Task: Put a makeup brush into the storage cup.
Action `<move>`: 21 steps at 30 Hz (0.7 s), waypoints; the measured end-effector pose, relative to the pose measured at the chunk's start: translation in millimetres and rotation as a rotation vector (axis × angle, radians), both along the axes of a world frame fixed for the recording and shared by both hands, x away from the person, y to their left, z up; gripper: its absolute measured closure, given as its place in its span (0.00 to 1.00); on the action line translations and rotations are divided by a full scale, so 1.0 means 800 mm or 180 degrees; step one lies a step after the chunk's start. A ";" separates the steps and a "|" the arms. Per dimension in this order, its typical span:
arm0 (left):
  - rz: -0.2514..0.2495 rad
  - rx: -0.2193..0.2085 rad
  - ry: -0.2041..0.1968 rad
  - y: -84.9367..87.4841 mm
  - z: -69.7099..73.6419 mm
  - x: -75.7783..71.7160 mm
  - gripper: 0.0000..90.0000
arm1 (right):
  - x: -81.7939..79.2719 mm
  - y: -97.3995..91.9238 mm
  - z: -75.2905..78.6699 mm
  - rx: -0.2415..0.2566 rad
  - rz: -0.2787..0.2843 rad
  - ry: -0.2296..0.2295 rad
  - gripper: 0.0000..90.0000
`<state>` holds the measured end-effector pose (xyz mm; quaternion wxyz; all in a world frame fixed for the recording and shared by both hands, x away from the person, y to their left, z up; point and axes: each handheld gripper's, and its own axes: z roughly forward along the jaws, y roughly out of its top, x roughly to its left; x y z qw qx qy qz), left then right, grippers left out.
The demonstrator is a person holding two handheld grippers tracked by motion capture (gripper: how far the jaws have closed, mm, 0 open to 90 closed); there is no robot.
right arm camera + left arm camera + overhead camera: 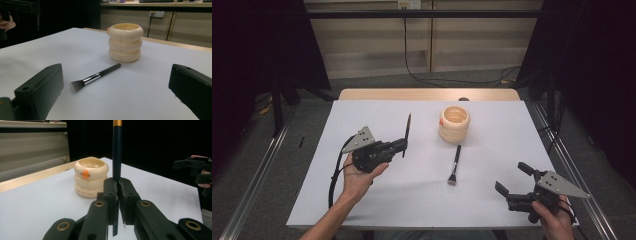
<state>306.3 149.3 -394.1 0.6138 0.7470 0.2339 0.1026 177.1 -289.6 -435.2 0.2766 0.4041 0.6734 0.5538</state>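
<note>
- A slim dark brush (407, 128) with a gold band up its handle is clamped in the left gripper (401, 145), which holds it upright near the handle's lower end, above the left-middle of the white table (377, 210).
- The cream holder (454, 123), a pot of three stacked rings with an orange dot on its side, stands to the right of that brush and a little farther back, apart from it. As far as the high view and the right gripper view reach into it, nothing stands inside.
- A second brush (455, 165), flat-headed with a silver ferrule, lies on the table just near of the holder, its bristles pointing toward the person.
- The right gripper (512, 179) rests at the near right corner, jaws spread wide with nothing between them, facing the lying brush.
- Judged from this: one brush is picked up but not yet dropped in the holder; the other is untouched, so most of the work remains.
</note>
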 end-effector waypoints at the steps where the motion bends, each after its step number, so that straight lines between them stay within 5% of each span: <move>1: -0.0009 -0.0002 -0.0005 -0.002 0.000 -0.001 0.94 | 0.001 0.001 0.001 0.0012 0.0023 -0.0006 0.00; 8: -0.0066 0.0001 0.0016 -0.009 0.001 -0.007 0.94 | 0.004 0.009 0.007 -0.0039 0.0240 -0.0009 0.00; 21: -0.0193 -0.0022 -0.0001 -0.029 0.004 -0.016 0.94 | 0.025 0.036 0.023 0.0124 0.0440 -0.0089 0.00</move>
